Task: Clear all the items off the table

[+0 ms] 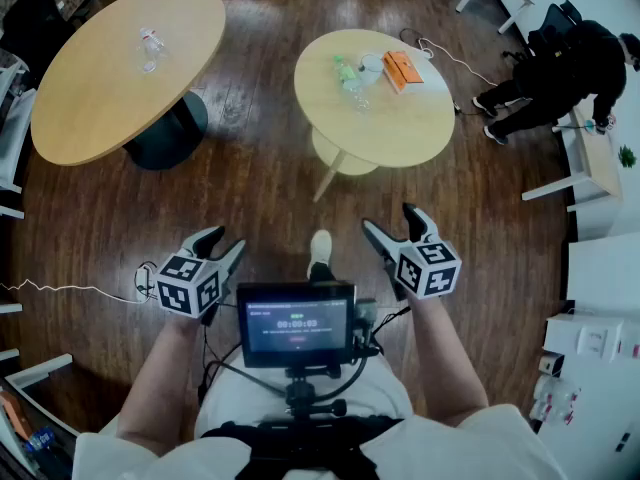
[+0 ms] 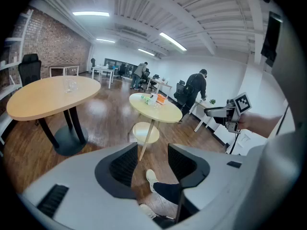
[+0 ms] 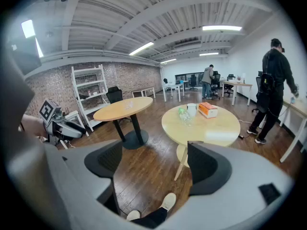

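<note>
Both tongs are up in front of you, well short of the small tabletop [image 1: 400, 143] and apart from each other. Your left tongs [image 1: 221, 244] are partly open, with only floor and your shoe [image 1: 320, 252] showing between the jaws. Your right tongs [image 1: 390, 220] are a touch wider, gripping nothing, aimed toward the small tabletop. On the far side of that tabletop sit the box [image 1: 402, 69], the cup [image 1: 372, 65] just left of it, and the bottle [image 1: 348, 76] left of the cup, all bunched close. Left of the small tabletop stands the big tabletop [image 1: 100, 98], with a clear item [image 1: 150, 48] on it, too small to make out. Right of the small tabletop a person [image 1: 560, 68] in dark clothes bends forward
</note>
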Available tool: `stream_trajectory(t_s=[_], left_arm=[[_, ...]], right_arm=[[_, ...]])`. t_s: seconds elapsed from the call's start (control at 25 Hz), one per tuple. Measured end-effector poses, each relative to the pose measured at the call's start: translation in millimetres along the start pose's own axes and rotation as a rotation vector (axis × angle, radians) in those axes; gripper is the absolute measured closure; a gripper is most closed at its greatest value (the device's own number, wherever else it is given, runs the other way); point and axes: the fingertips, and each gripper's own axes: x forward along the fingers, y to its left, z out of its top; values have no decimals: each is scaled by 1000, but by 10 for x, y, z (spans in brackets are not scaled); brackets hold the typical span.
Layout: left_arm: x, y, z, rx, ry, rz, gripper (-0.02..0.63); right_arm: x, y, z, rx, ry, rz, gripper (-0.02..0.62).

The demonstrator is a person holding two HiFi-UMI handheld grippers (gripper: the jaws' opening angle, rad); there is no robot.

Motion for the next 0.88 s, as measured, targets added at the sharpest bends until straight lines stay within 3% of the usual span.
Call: stream_trajectory(t_s=[0.28,0.36,0.56,0.88], left_arm=[[454,300,292,-46,2,35,402],[610,345,444,-56,3,42,374],[1024,470,883,-66,-5,75,374],[1516,531,1289,-79,-5,133,374]], right_arm=[[894,-518,309,-14,18,14,160],[1168,-706,439,-16,29,21,160],[1849,-1182,765,-42,55,20,160],[2871,-1726,862,-107,160,46,160]])
